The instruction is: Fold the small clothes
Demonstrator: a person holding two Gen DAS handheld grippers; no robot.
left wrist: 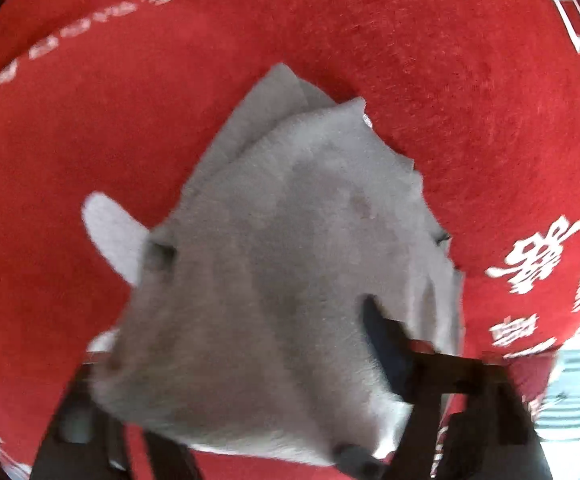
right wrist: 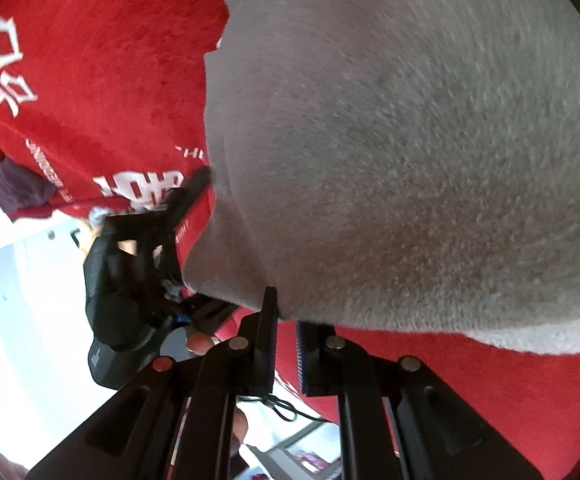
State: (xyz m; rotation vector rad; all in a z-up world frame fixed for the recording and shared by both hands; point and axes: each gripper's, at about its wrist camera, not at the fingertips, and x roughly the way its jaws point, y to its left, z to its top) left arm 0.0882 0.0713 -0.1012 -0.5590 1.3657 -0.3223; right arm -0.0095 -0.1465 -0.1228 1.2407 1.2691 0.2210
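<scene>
A grey fleecy cloth (left wrist: 290,220) lies partly folded on the red cover, with its near part lifted up. It is draped over my left gripper (left wrist: 233,332). The right finger (left wrist: 374,320) digs into the fabric, and the left finger is buried under it, so the pads are hidden. In the right wrist view the same grey cloth (right wrist: 410,140) fills the upper right. My right gripper (right wrist: 285,320) is shut on its lower edge, the two fingers close together. The left gripper (right wrist: 157,224) shows there at the cloth's left edge, one black finger touching it.
A red plush cover (left wrist: 450,80) with white lettering spreads under the cloth. Its edge drops off at the lower right (left wrist: 570,360), with pale floor beyond. A person's fingers (right wrist: 199,344) hold the left gripper. A dark maroon item (right wrist: 13,188) hangs at the cover's edge.
</scene>
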